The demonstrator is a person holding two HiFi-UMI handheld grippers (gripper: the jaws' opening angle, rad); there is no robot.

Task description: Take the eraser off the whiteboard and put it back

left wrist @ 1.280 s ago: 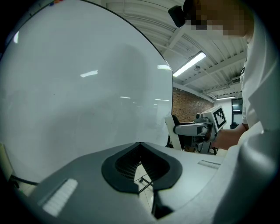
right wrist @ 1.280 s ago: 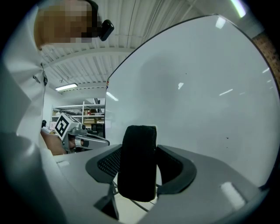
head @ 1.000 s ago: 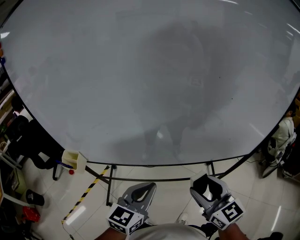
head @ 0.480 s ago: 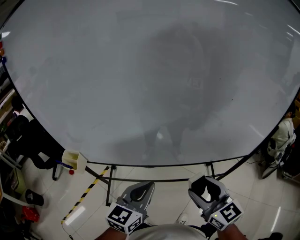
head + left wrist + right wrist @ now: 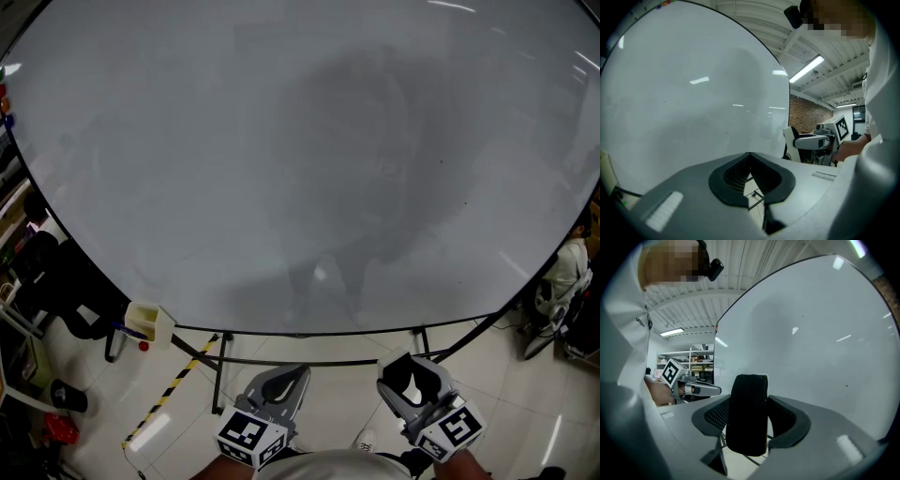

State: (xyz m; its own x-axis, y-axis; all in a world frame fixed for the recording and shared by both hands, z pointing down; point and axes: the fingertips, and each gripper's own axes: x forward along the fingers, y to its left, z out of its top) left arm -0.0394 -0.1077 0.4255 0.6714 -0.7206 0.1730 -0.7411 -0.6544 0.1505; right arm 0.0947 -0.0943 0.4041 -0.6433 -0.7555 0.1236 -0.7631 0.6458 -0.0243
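The fingers (image 5: 790, 420) of the right gripper (image 5: 411, 377) are clamped on the black eraser (image 5: 747, 413), which stands upright between the two dark ribbed pads and sticks out past their tips on the far side. The fingers (image 5: 729, 176) of the left gripper (image 5: 284, 382) are closed tip to tip with nothing between them, only a narrow slit of floor showing through. The eraser is off the whiteboard (image 5: 281, 141), held low and apart from it, near the person's body. Each gripper carries a marker cube (image 5: 246, 436) printed with a black-and-white square pattern; the right gripper's cube (image 5: 457, 427) shows the same kind of pattern, and no letters can be read on either. The two grippers sit side by side, left and right of each other, both pointing roughly level toward the far whiteboard. In the left gripper view the right hand (image 5: 851, 146) shows behind its gripper at the right; in the right gripper view the left hand (image 5: 658, 391) shows at the left, wrapped round its handle. The whiteboard is pale grey with a few small dark specks and rests on a dark stand (image 5: 217, 370). At its near left corner hangs a pale tray (image 5: 147, 321), and a yellow-and-black striped tape (image 5: 173, 384) lies on the tiled floor (image 5: 337, 398).
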